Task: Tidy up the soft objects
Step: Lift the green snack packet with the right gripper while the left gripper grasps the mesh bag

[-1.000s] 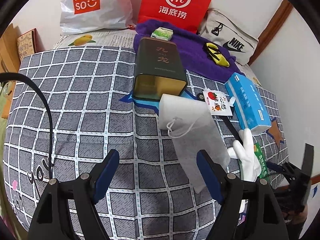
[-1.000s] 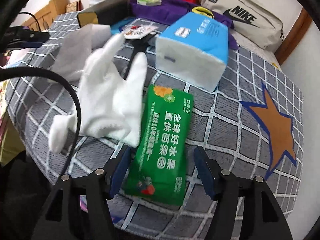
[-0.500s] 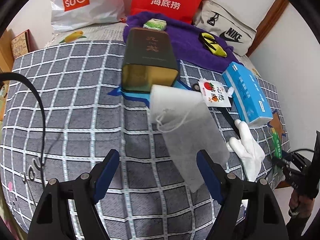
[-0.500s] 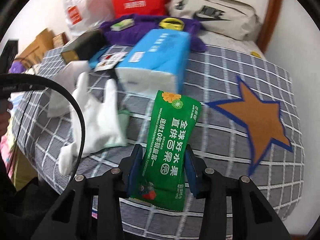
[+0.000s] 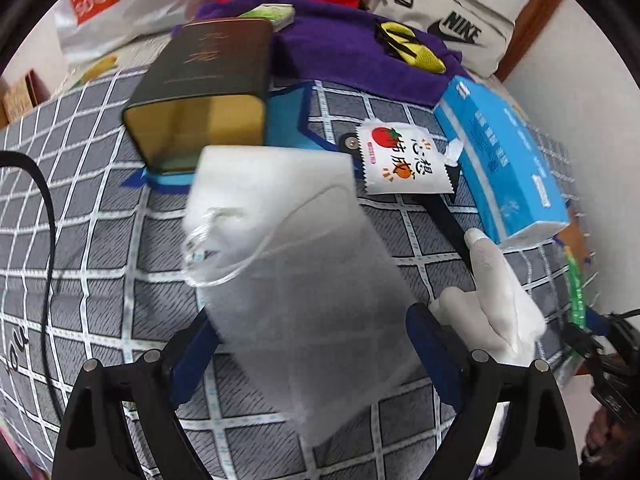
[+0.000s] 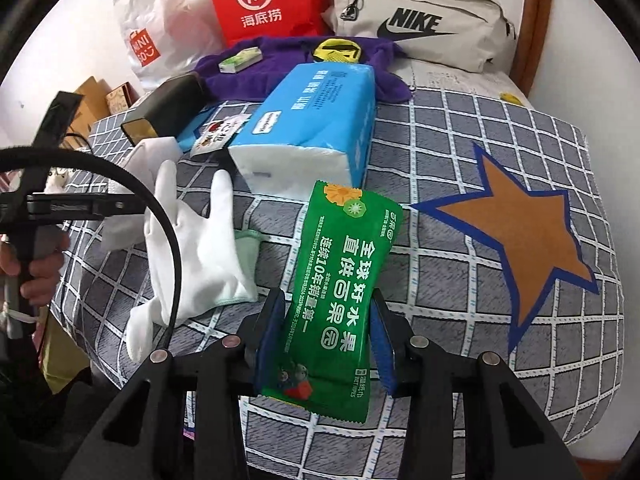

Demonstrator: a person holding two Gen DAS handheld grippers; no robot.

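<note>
Right claw (image 6: 326,344) clamped on green wipes pack (image 6: 340,292), loose a second earlier; left claw (image 5: 312,352) widened, lowered, straddling white drawstring pouch (image 5: 296,280) ungripped.

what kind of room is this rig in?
Likely a bedroom: the things lie on a bed with a grey checked cover, a wooden headboard against the wall, and shopping bags propped behind.

Bed (image 6: 460,128) with grey checked cover, orange star print (image 6: 516,232); white wall (image 6: 580,64) behind; wooden headboard edge (image 6: 534,12).
</note>
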